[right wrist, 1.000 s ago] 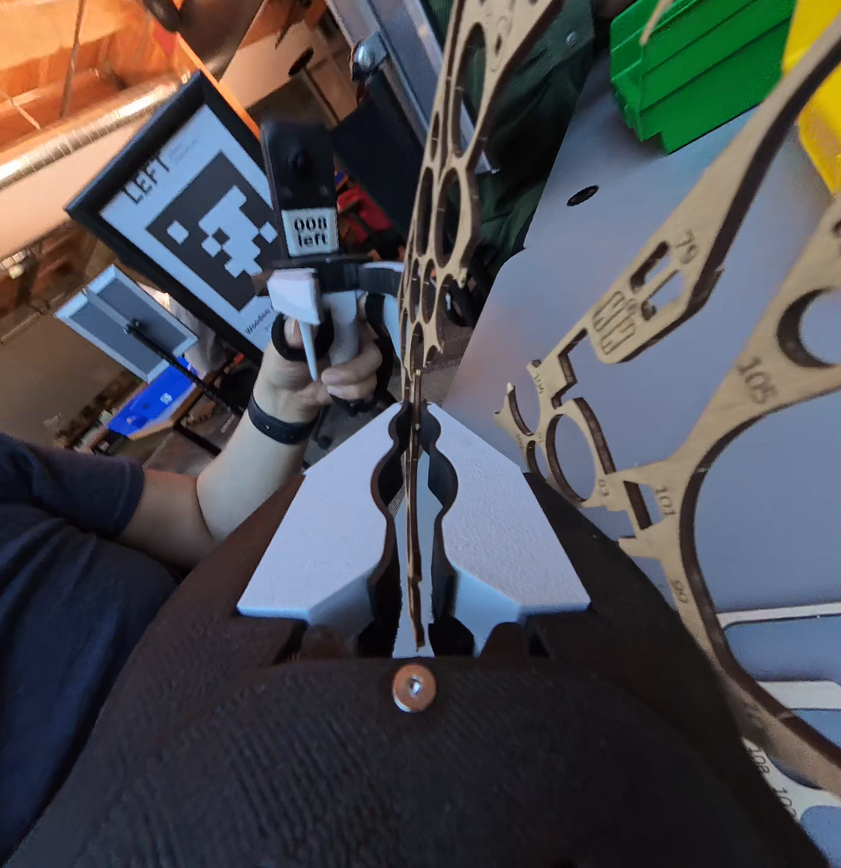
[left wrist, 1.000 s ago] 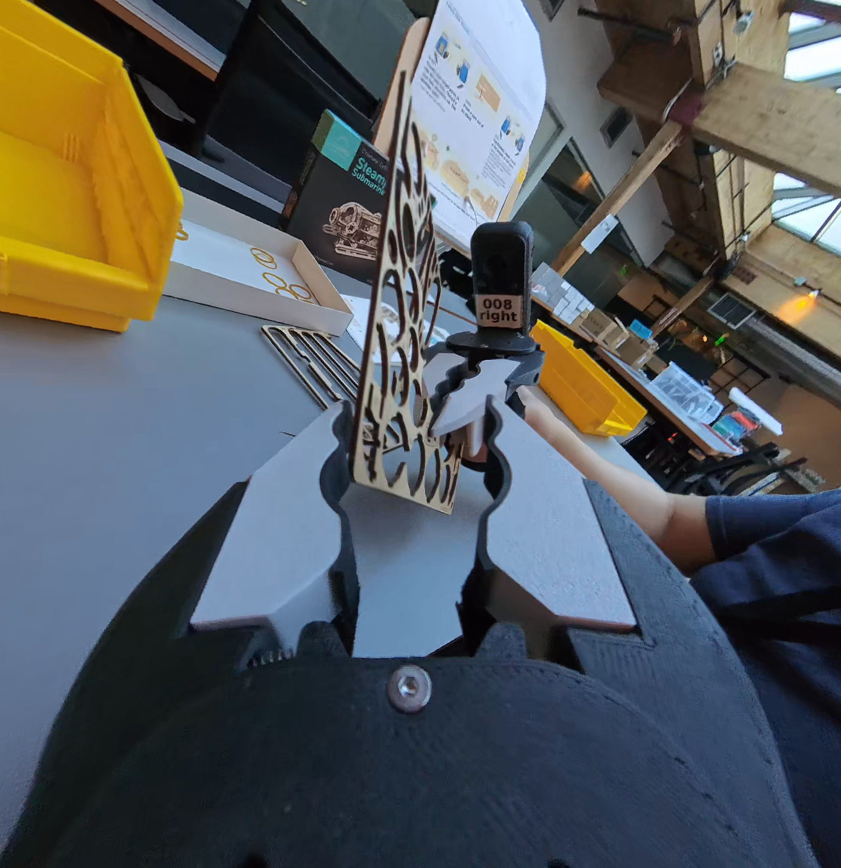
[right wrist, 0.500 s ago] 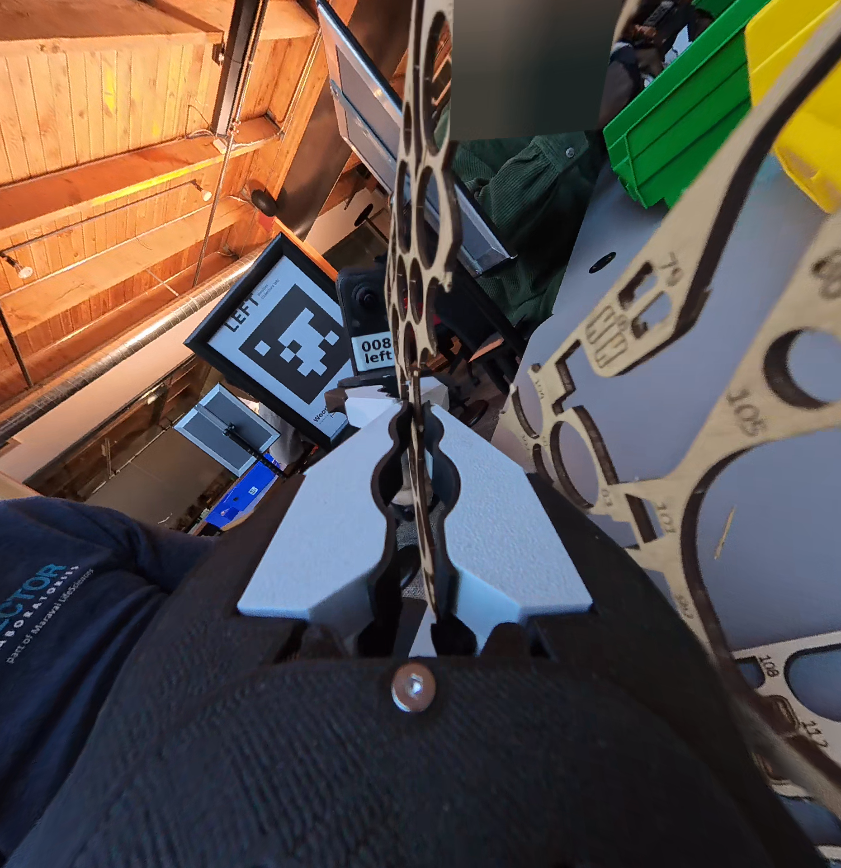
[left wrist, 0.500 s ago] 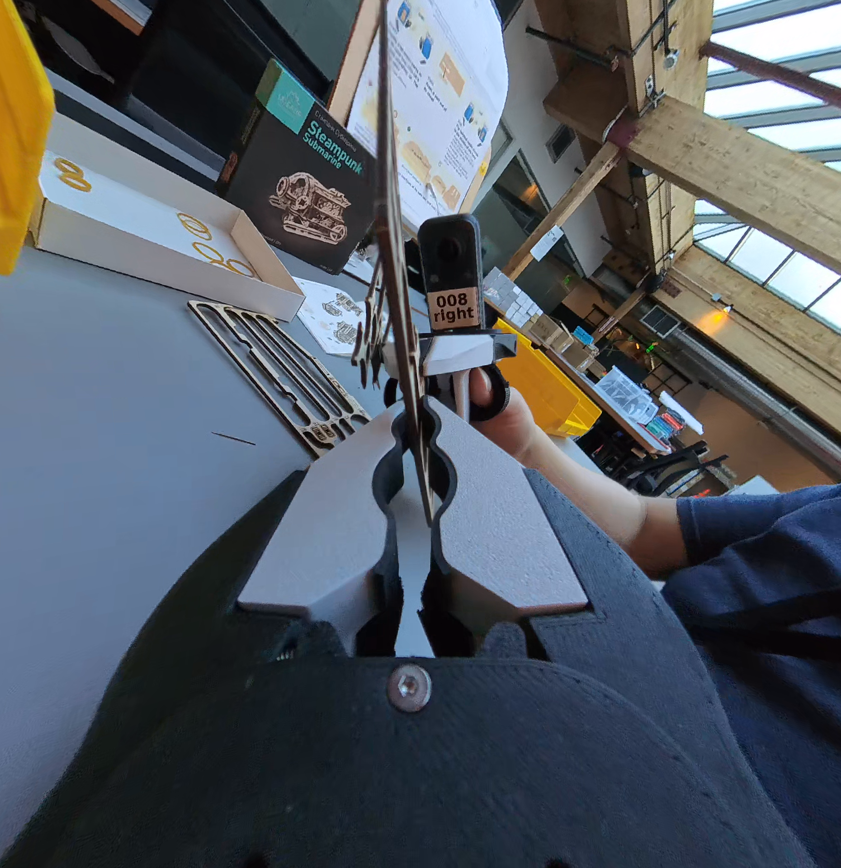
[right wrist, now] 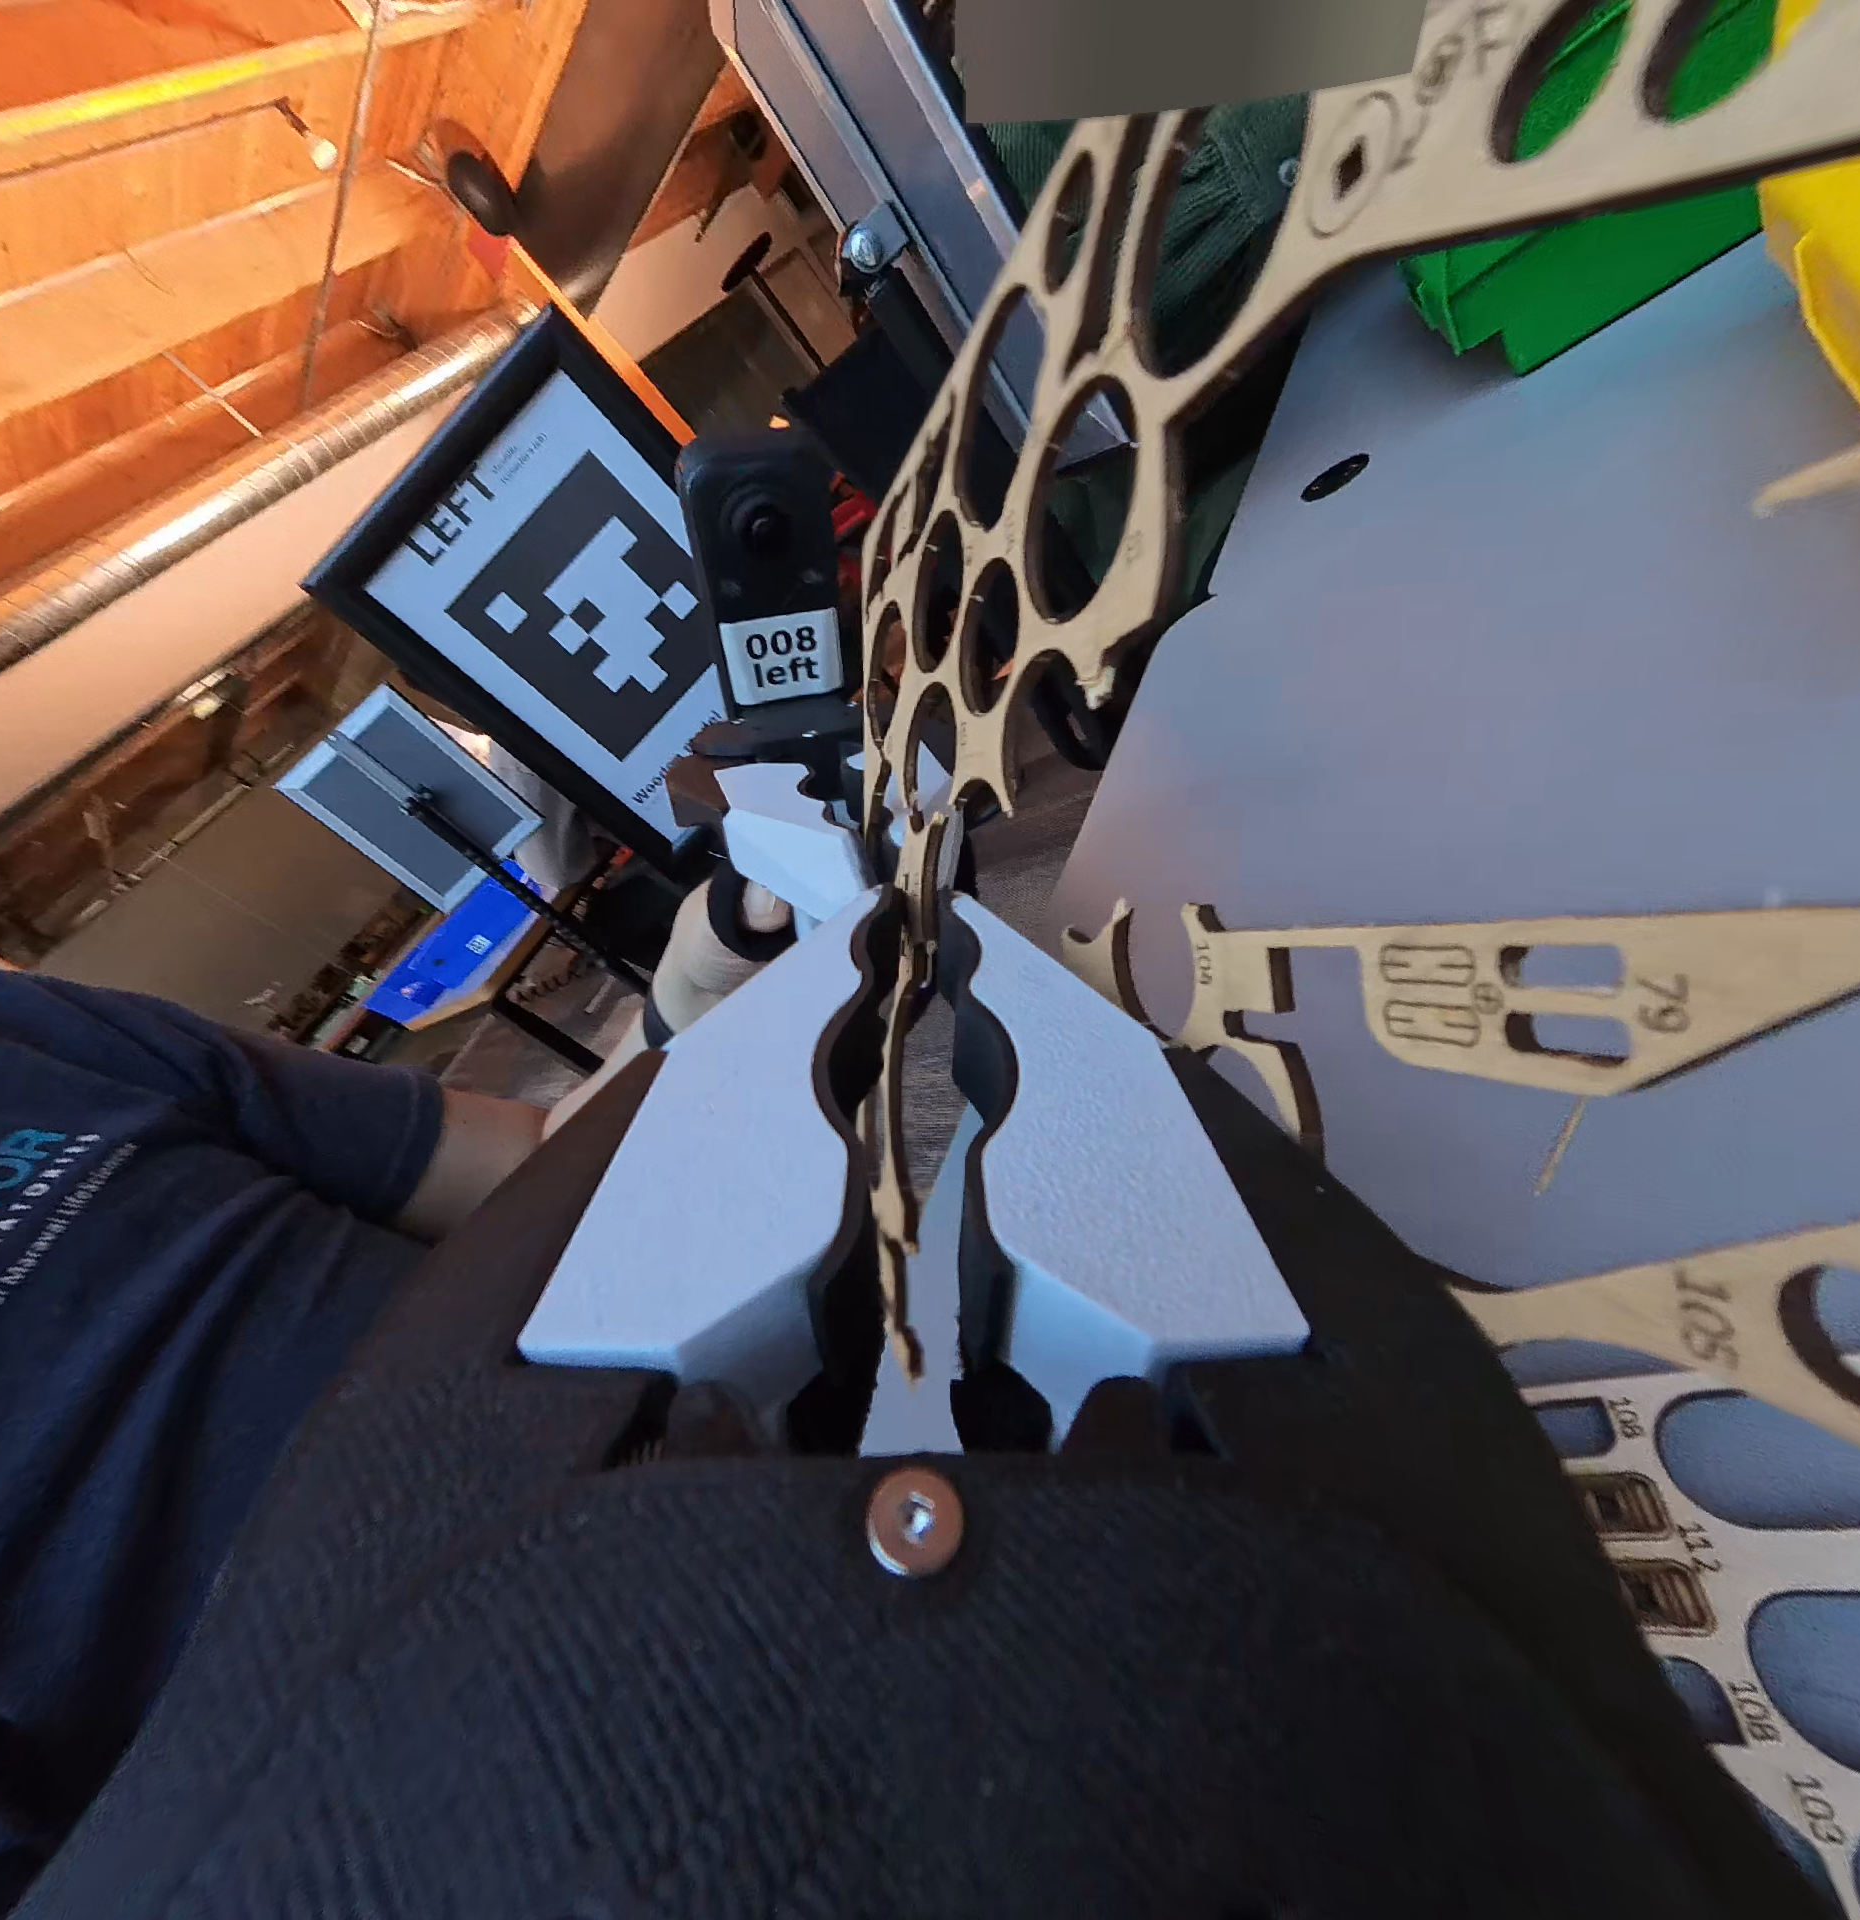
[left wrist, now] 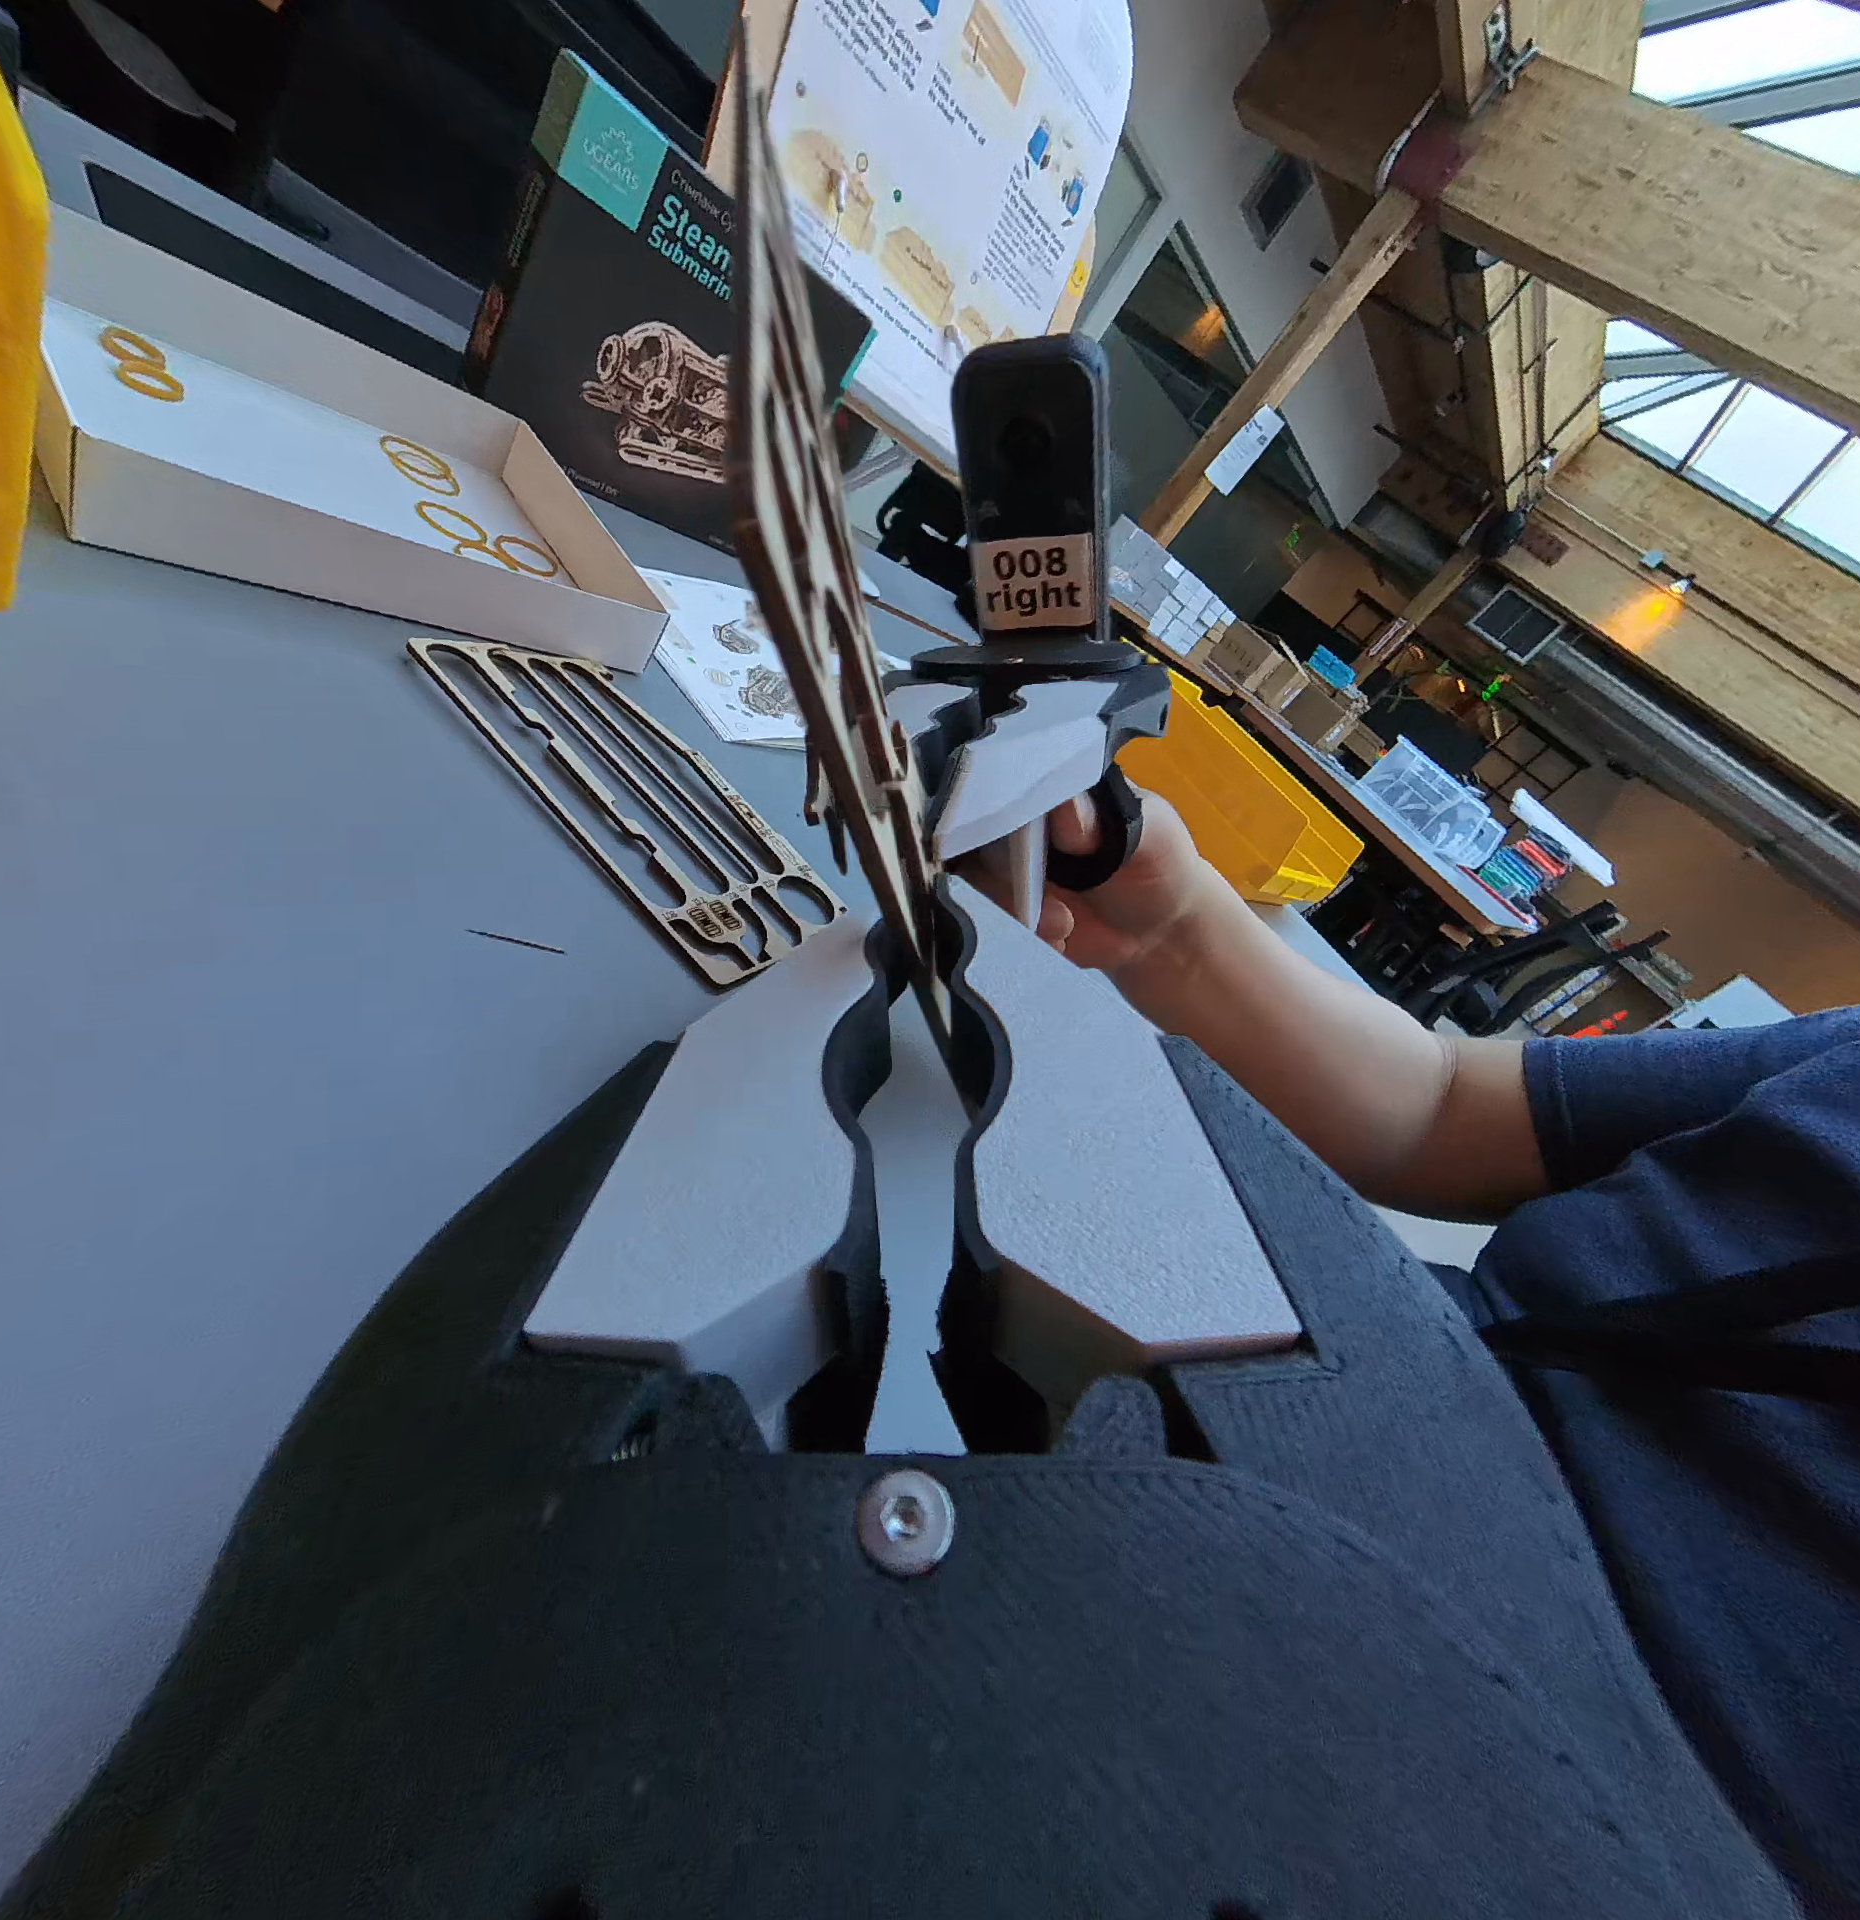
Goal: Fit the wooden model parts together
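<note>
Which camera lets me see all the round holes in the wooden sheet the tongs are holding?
The right wrist view. There the wooden sheet turns its broad face toward the camera, so its round cut-out holes show clearly above the right tongs. The left wrist view shows the same sheet nearly edge-on, a thin dark strip above the left tongs.

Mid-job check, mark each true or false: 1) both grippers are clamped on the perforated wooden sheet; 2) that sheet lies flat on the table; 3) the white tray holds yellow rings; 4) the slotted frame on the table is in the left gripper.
1) True: the left gripper and right gripper both pinch the perforated wooden sheet.
2) False: it is held up off the table, nearly edge-on.
3) True: yellow rings lie in the white tray.
4) False: the slotted frame lies free on the table.
</note>
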The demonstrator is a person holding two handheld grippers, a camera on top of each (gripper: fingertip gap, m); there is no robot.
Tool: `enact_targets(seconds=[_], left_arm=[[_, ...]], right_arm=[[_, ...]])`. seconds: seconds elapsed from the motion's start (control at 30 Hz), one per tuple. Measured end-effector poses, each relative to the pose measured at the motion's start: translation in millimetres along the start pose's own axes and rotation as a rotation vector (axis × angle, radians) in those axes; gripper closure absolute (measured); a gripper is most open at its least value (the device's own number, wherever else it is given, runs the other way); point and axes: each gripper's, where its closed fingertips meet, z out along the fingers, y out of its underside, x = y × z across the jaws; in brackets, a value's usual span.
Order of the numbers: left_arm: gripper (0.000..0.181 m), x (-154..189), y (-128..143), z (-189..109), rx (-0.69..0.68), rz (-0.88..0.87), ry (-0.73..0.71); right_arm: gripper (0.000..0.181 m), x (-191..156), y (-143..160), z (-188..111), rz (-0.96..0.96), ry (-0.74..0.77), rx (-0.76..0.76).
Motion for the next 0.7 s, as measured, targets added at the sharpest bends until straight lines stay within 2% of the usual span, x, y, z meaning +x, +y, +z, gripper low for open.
enact_targets(seconds=[0.43, 0.7], left_arm=[[0.179, -3.1, 6.6, -1.3, 0.0, 0.087, -0.011], [0.181, -7.0, 12.4, -0.1, -0.007, 0.068, -0.01]], right_arm=[[0.181, 2.1, 7.2, 1.1, 0.069, -0.036, -0.021], [0.178, 7.3, 13.1, 0.8, 0.003, 0.01, -0.059]])
